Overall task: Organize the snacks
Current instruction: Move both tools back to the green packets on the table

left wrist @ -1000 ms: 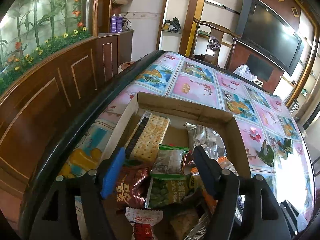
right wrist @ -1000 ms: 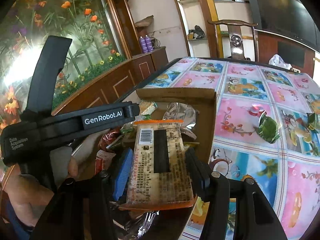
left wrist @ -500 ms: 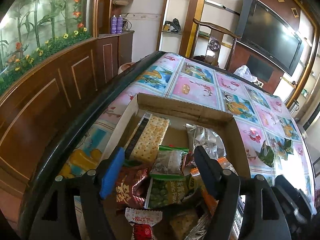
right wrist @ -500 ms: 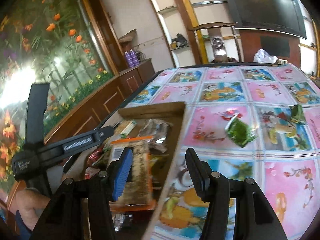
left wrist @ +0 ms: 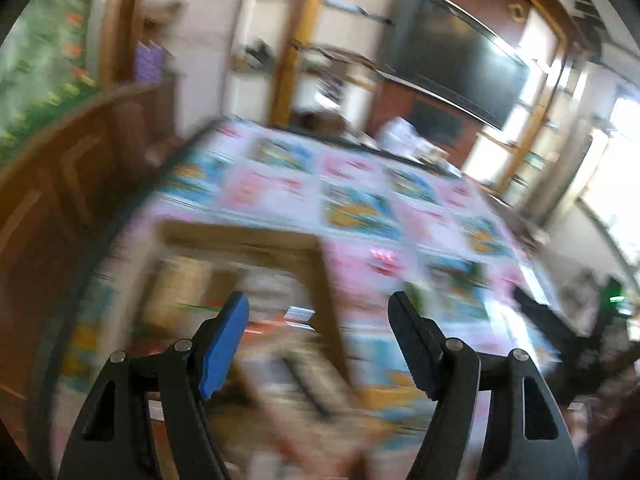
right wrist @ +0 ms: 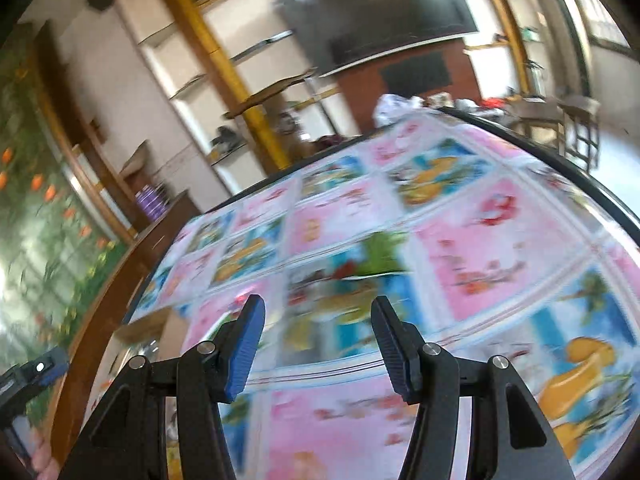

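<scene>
Hovering low in the left wrist view, the left gripper point(left wrist: 318, 344) has its jaws apart with nothing between them, and both pictures are badly smeared. Just beyond it, in the lower left of that frame, sits the cardboard box point(left wrist: 244, 240), snack packets point(left wrist: 288, 316) blurred inside it, too soft to tell apart. Over in the right wrist view, the right gripper point(right wrist: 318, 346) also has its jaws apart and empty, poised above the bright patterned worktop point(right wrist: 480, 240). A green snack packet point(right wrist: 378, 254) lies loose on the worktop just past its tips, middle of the frame. Further back, upper centre, a dark television point(right wrist: 372, 12) hangs on the wall.
</scene>
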The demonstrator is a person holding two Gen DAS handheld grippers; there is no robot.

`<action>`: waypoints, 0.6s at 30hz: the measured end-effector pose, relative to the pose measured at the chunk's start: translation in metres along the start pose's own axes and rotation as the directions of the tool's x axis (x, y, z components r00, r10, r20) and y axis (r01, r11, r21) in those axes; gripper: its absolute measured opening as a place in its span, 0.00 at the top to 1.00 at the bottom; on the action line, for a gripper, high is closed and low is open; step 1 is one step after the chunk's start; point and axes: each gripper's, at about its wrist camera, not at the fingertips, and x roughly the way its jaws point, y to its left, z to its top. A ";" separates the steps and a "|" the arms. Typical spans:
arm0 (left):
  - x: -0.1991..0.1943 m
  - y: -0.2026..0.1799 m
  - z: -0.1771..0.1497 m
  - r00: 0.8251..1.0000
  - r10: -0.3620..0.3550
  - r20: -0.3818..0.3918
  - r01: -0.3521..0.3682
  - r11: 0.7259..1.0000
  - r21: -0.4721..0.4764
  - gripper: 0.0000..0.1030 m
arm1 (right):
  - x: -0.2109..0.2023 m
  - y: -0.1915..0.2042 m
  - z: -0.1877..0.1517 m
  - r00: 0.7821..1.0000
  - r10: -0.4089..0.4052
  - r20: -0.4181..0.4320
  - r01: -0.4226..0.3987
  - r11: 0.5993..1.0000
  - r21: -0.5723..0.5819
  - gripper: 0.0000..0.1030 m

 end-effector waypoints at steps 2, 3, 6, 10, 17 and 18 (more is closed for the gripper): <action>0.020 -0.025 0.008 0.997 -0.045 -0.068 0.045 0.999 -0.010 0.31 | -0.004 -0.011 0.005 1.000 0.012 0.003 -0.012 0.999 0.040 0.42; 0.030 -0.035 0.010 0.995 -0.052 -0.090 0.052 0.999 -0.004 0.31 | -0.007 -0.014 0.005 1.000 0.008 0.008 -0.008 0.999 0.047 0.42; 0.076 -0.062 0.018 0.984 -0.015 -0.179 0.016 1.000 0.000 0.31 | -0.016 -0.020 0.007 1.000 0.000 0.022 -0.001 0.999 0.048 0.42; 0.122 -0.074 0.016 0.964 0.007 -0.265 -0.026 0.997 -0.067 0.32 | -0.022 -0.025 0.008 1.000 0.000 0.031 -0.002 0.999 0.052 0.42; 0.181 -0.089 0.008 0.936 0.047 -0.350 -0.090 0.990 -0.105 0.51 | -0.029 -0.038 0.014 0.999 0.027 0.045 -0.031 0.996 0.084 0.42; 0.184 -0.091 0.006 0.933 0.050 -0.357 -0.091 0.991 -0.099 0.59 | -0.028 -0.039 0.014 0.999 0.027 0.046 -0.031 0.996 0.087 0.42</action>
